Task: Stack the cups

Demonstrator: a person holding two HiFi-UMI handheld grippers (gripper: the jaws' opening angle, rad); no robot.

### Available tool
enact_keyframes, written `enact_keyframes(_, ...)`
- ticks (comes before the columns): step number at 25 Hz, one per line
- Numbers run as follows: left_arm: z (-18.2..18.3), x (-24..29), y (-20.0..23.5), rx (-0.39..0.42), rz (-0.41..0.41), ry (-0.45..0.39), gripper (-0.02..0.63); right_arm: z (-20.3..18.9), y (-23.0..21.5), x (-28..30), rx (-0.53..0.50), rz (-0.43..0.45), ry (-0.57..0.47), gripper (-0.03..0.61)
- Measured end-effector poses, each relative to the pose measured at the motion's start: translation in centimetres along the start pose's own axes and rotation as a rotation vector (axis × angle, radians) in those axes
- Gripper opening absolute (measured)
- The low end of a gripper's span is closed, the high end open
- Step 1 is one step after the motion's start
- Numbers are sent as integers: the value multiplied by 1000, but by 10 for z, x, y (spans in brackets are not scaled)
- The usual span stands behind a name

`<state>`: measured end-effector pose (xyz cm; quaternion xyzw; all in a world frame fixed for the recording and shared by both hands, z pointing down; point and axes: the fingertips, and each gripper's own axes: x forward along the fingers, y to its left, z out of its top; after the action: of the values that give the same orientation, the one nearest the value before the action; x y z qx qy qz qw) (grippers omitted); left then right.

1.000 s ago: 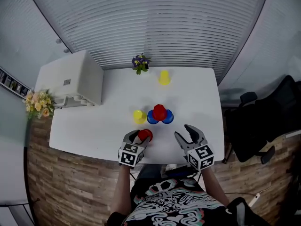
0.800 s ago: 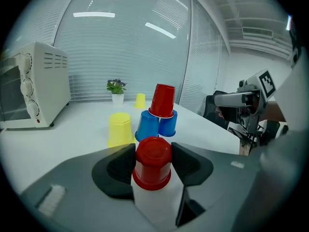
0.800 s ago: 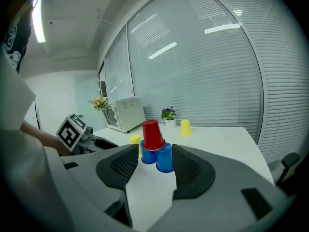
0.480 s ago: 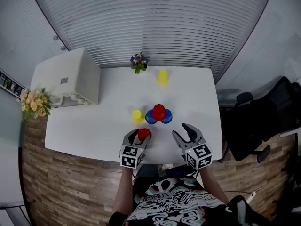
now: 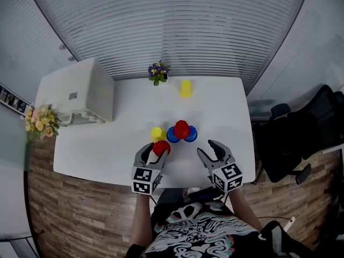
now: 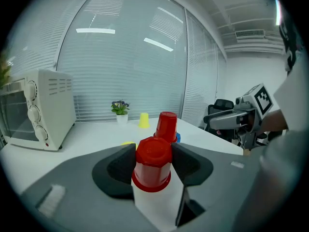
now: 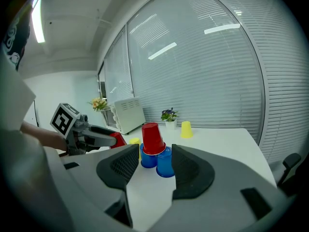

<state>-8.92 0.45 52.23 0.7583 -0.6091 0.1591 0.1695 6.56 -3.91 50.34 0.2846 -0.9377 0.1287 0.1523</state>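
Risen from the table (image 5: 107, 144), my left gripper (image 5: 155, 150) clamps a red cup (image 5: 161, 147); my right gripper (image 5: 210, 150) waits, jaws apart, empty.

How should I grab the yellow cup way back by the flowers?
Pinch the yellow cup across its sides, low down, coming level from the near side. It stands upside down and alone, narrower at the top, so a high pinch might slip off. The flowers sit apart on its left.
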Motion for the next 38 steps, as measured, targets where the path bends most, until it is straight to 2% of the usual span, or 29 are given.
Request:
enact_keyframes(9, 37, 8, 14, 74, 36, -21, 229, 13, -9, 5, 8, -4, -22, 207)
enact_keyframes(23, 44, 46, 27, 69, 20, 15, 229, 10, -34, 15, 33, -35, 4, 207)
enact_keyframes(38, 49, 55, 22, 67, -25, 28, 229, 4, -41, 20, 54, -46, 15, 207)
